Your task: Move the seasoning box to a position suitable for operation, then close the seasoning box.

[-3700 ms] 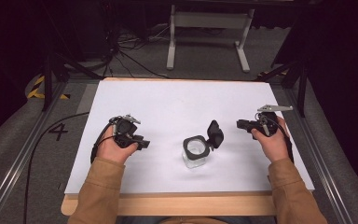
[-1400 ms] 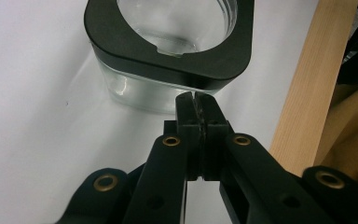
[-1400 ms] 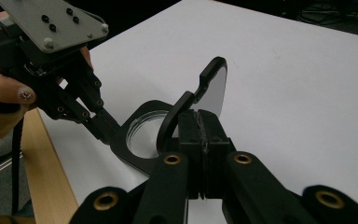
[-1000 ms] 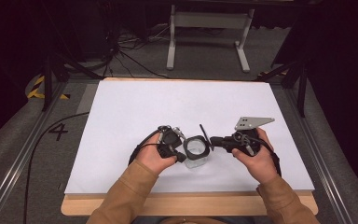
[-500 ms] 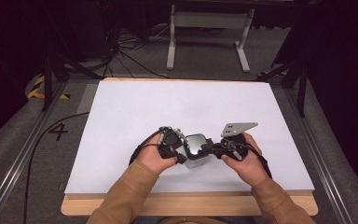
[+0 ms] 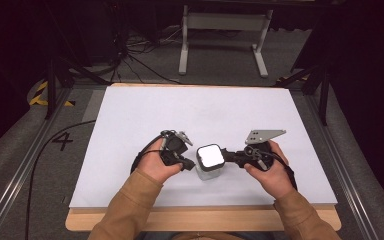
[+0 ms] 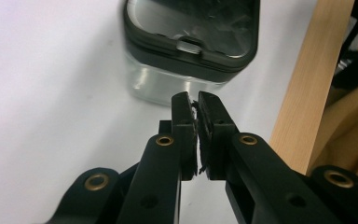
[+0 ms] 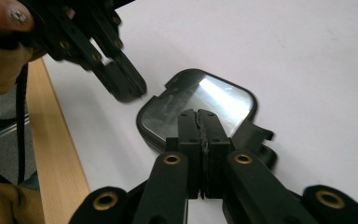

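Clear square container (image 6: 210,170) with dark-rimmed lid (image 6: 210,156), low centre, is being closed; both grippers' fingers (image 8: 189,126) are pressed together, empty; pressing evenly should seat it.

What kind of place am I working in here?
Likely a lab or recording studio, not a home: a white-topped table bare but for one lidded clear box, loose cables across grey carpet, a metal stand behind, and a floor mark "4".

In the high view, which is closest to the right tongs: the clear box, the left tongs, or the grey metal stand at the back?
1. Clear box, right beside the right tongs.
2. Left tongs, across the box.
3. Grey metal stand, far back on the floor.
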### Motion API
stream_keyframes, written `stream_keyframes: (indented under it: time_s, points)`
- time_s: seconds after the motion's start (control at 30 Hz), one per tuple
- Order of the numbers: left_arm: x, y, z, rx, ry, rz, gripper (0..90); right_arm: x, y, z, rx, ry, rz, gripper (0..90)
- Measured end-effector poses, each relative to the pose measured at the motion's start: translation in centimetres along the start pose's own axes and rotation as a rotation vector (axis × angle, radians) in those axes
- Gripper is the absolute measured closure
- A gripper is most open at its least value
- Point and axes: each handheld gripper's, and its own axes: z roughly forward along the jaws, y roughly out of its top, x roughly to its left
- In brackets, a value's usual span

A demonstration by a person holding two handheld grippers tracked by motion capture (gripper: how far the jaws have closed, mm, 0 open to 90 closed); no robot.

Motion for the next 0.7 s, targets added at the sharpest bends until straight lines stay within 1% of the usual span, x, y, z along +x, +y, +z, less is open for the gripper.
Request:
stream_keyframes:
  time_s: [0.03,0.1,0.13,0.17,0.2,0.3,0.4,0.47,0.5,0.57,0.6,0.67,0.7]
  points:
    - [0.3,-0.1,-0.6,-0.009,0.009,-0.002,85.2,-0.2,-0.1,-0.2,-0.002,-0.006,0.001,89.8]
    - [0.8,-0.3,-1.5,-0.052,0.024,-0.024,84.9,-0.6,-0.3,-0.8,0.001,-0.013,0.015,89.7]
    - [0.9,-0.3,-2.0,-0.071,0.033,-0.048,85.0,-0.7,-0.5,-1.0,0.004,-0.014,0.022,89.7]
    - [1.2,-0.4,-2.5,-0.093,0.042,-0.052,85.1,-1.0,-0.6,-1.2,0.013,-0.014,0.027,89.7]
    - [1.3,-0.5,-2.8,-0.119,0.051,-0.069,84.8,-1.2,-0.7,-1.4,0.019,-0.012,0.028,89.7]
    - [1.9,-1.1,-3.7,-0.186,0.09,-0.118,84.3,-1.8,-1.0,-1.8,0.026,-0.011,0.032,89.8]
    - [2.5,-1.5,-4.2,-0.231,0.117,-0.145,84.2,-2.4,-1.4,-1.8,0.051,-0.016,0.042,90.0]
    - [2.7,-1.7,-4.6,-0.257,0.12,-0.163,84.2,-2.6,-1.7,-1.6,0.074,-0.007,0.047,90.0]
    - [2.8,-1.8,-4.8,-0.264,0.12,-0.164,84.1,-2.8,-1.9,-1.4,0.093,0.019,0.049,90.0]
    - [2.9,-2.0,-5.1,-0.287,0.126,-0.181,84.1,-3.0,-2.3,-1.0,0.119,0.035,0.054,90.0]
    - [2.9,-2.0,-5.2,-0.298,0.124,-0.181,84.1,-3.2,-2.5,-0.7,0.14,0.037,0.058,90.0]
    - [3.0,-2.1,-5.3,-0.304,0.129,-0.173,83.7,-3.4,-2.8,-0.3,0.161,0.039,0.057,90.0]
    - [2.9,-2.2,-5.3,-0.301,0.123,-0.18,83.8,-3.4,-2.9,0.0,0.168,0.039,0.059,90.0]
